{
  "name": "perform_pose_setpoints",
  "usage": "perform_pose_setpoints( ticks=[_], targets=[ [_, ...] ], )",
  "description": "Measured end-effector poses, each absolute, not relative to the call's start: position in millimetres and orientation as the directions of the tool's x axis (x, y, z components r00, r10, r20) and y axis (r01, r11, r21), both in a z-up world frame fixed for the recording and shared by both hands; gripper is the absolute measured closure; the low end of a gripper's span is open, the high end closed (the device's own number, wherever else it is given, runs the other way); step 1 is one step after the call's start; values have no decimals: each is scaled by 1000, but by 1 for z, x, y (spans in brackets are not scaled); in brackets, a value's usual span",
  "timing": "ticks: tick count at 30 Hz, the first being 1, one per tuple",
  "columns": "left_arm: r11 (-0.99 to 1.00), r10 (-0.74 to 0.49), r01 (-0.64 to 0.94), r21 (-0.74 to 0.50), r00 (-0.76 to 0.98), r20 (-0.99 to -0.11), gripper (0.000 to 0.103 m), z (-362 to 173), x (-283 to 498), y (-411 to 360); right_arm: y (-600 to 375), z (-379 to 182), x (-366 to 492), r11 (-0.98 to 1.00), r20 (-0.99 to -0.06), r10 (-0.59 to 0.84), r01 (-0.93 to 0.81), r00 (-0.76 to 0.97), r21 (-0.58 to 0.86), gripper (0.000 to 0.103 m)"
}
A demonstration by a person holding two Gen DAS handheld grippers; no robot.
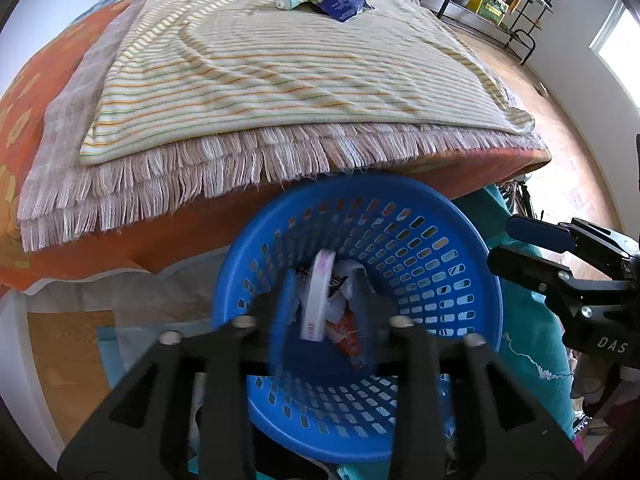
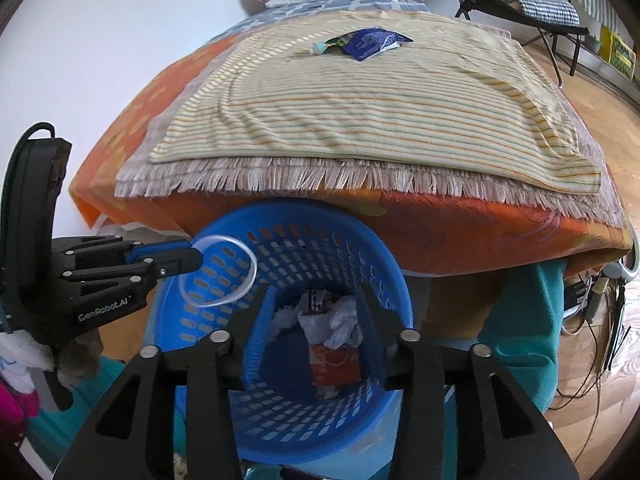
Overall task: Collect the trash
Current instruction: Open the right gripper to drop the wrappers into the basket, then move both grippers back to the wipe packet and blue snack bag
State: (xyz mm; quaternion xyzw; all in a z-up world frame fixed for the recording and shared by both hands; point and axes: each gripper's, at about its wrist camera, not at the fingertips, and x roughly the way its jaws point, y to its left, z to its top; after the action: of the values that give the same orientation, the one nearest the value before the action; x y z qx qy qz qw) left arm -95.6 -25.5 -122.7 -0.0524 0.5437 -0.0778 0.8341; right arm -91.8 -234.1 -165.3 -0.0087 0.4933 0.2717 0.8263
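Trash (image 2: 334, 332) in basket (image 2: 192, 280), gripper-occluded, blurred

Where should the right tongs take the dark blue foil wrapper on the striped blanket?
Probably its near pointed corner, coming from the fringed bed edge. The dark blue foil wrapper lies flat on the striped blanket, that corner free and pointing this way, its left side crowded by a teal tube. The right tongs are open; the left tongs hold a clear plastic ring.
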Motion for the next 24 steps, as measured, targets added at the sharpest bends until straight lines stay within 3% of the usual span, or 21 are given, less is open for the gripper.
perform_pose_setpoints(
  ticks=[4,6,9,24],
  targets=[
    [983,-184,68,-171,396,-900,64,-122,-95,-25,-235,-165,-92,856,-820,434,-454,373,247,50],
    [983,-181,60,-171,400,-899,46,-122,-95,-24,-235,-166,-91,861,-823,427,-448,375,242,48],
    [984,-175,53,-168,406,-897,45,-120,-95,-23,-237,-166,-88,867,-826,417,-438,379,236,43],
    [986,-167,53,-161,470,-867,45,-97,-76,-23,-246,-162,-66,892,-833,388,-388,395,232,42]
  ],
)
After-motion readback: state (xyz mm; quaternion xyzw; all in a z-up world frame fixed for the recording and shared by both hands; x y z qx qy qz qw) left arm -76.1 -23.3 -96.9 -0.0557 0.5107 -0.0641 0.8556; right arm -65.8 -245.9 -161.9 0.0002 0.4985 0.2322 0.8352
